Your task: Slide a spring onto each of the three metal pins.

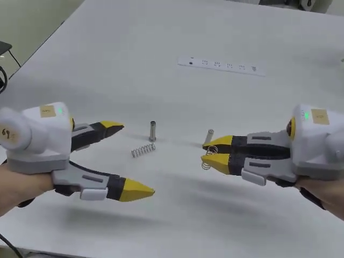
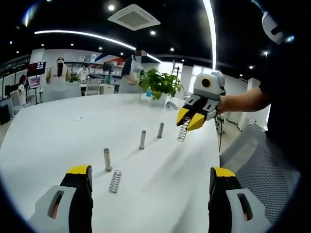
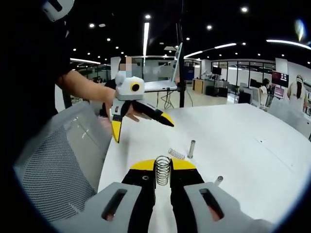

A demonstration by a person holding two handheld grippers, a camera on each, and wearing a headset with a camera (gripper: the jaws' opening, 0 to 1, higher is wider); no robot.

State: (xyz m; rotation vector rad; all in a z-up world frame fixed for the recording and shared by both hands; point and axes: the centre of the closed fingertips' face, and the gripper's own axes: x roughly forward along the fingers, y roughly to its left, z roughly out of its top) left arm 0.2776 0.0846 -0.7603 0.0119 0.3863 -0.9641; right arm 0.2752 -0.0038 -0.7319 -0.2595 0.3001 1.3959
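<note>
Holding one spring in the right tool [image 3: 163, 165], left tool [image 1: 129, 157] empty above the desk [image 1: 107, 64].
Right tool jaws are almost closed, yellow tips pinching the held spring [image 3: 163, 174], which stands up between them. It is just beside the second pin [image 1: 209, 133]. Left tool jaws are spread wide with nothing between them. A loose spring [image 1: 143, 150] lies flat on the white desk between the two tools, just beside the upright first pin [image 1: 152, 131]. In the left gripper view, three pins stand in a row leading away from the tool. The third pin [image 2: 160, 130] looks ribbed, and I can't tell if a spring is on it. A power strip [image 1: 220, 65] lies on the far side, well apart.
</note>
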